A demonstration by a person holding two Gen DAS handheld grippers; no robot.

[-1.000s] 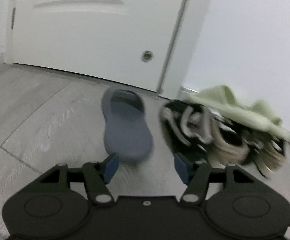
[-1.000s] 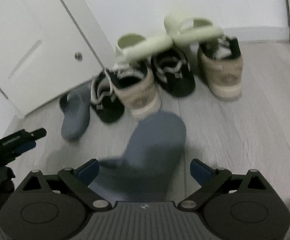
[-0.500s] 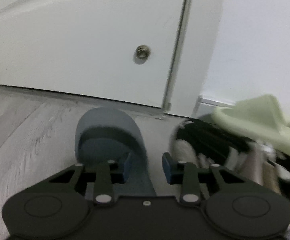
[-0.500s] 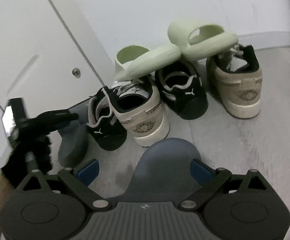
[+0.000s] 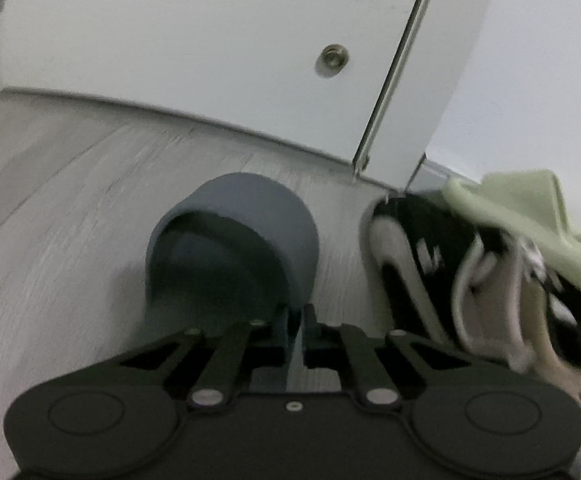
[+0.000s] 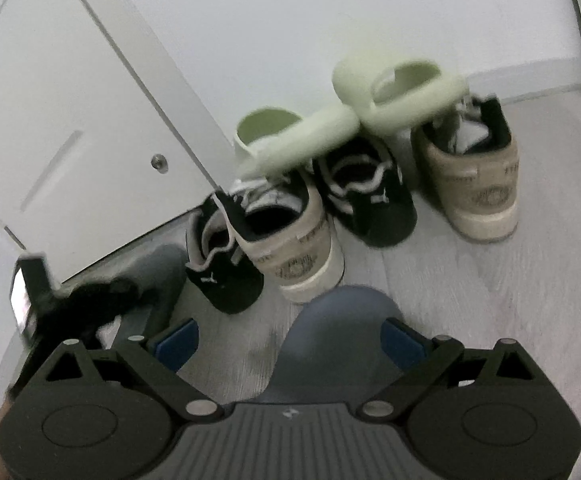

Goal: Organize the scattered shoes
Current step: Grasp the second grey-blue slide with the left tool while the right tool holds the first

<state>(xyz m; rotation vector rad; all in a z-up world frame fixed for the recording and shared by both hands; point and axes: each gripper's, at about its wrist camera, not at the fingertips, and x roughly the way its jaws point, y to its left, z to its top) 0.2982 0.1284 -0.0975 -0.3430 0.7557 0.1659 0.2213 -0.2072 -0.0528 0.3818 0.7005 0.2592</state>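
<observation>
On black sneaker [image 6: 374,200]: white logo.

- A home entryway or hall, judging by the white door [image 6: 62,128] with its small round metal fitting [image 6: 158,163].
- Pale grey wood-look floor [image 6: 470,280] runs to the door's foot; plain white wall [image 6: 290,20] stands right of the door.
- Everyday footwear clusters by the door's right edge: black sneakers [image 6: 370,200], beige sneakers [image 6: 478,184], pale green slides [image 6: 402,92], blue-grey slippers [image 5: 242,248].
</observation>
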